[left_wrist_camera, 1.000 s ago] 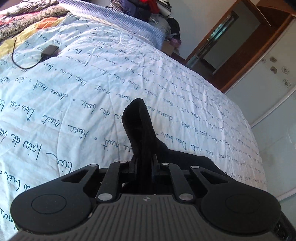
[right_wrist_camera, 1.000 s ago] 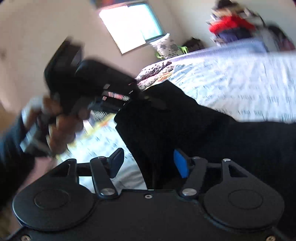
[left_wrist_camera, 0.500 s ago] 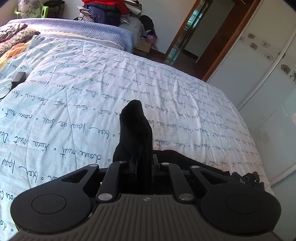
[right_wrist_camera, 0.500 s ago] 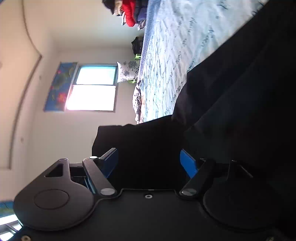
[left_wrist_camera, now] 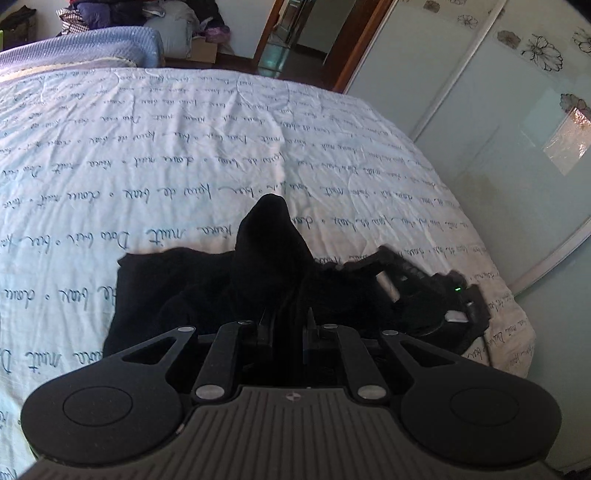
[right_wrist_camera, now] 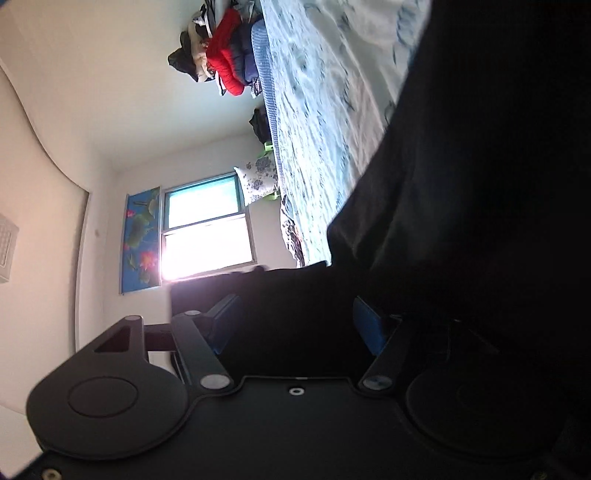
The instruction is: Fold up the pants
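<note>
Black pants [left_wrist_camera: 207,284] lie bunched on the light blue bedspread [left_wrist_camera: 184,147]. My left gripper [left_wrist_camera: 288,325] is shut on a fold of the pants, which sticks up in a peak between its fingers. In the left wrist view the right gripper [left_wrist_camera: 424,295] rests low on the pants at the right, near the bed's corner. In the right wrist view my right gripper [right_wrist_camera: 295,325] is rolled sideways with its blue pads wide apart; black pants cloth [right_wrist_camera: 480,184] fills the gap between them and the right side.
A wardrobe with frosted sliding doors [left_wrist_camera: 498,129] stands beside the bed's right edge. A doorway [left_wrist_camera: 295,33] lies beyond the bed. Piled clothes [right_wrist_camera: 225,62], a floral pillow [right_wrist_camera: 258,177] and a window [right_wrist_camera: 207,225] are at the far end.
My left gripper has swung right and lowered, still holding the fold. My right gripper has rolled sideways and dropped onto the pants near the bed's corner, jaws still apart.
</note>
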